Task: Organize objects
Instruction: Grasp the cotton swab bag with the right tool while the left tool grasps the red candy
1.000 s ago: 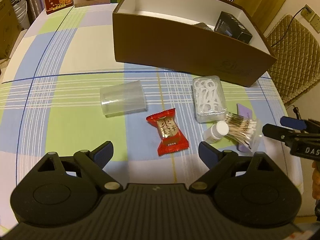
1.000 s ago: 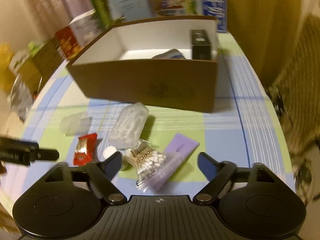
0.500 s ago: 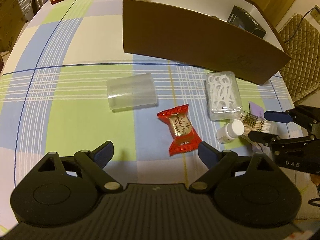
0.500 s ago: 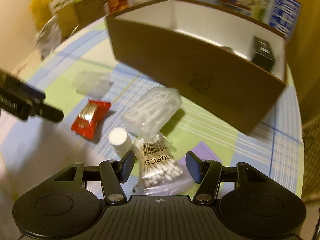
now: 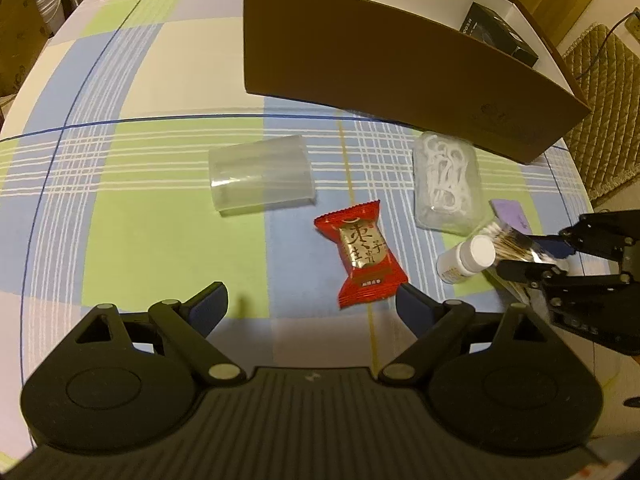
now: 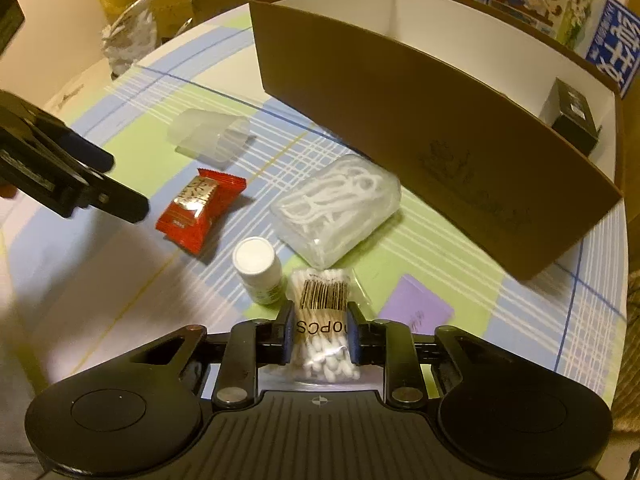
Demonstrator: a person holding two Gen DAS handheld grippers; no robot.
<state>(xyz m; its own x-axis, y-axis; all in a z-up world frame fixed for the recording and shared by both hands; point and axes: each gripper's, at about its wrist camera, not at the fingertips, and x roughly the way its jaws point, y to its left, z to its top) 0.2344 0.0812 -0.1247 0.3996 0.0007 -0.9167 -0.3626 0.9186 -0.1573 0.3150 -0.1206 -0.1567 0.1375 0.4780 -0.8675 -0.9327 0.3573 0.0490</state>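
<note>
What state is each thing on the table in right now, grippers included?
Right gripper: shut on the bag of cotton swabs.
Left gripper: open, holding nothing.
Brown box: open-topped, black box inside.
Clear cup: lying on its side.
Red snack packet: lying flat, sealed.
Floss pick case: closed, lying on the cloth.
White bottle: capped; upright or tilted, cannot tell.
Purple card: lying flat.

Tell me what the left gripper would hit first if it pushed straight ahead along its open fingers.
Probably the red snack packet: it lies just ahead of the open left gripper, toward its right finger. The clear plastic cup lies farther on. Depth is uncertain.
</note>
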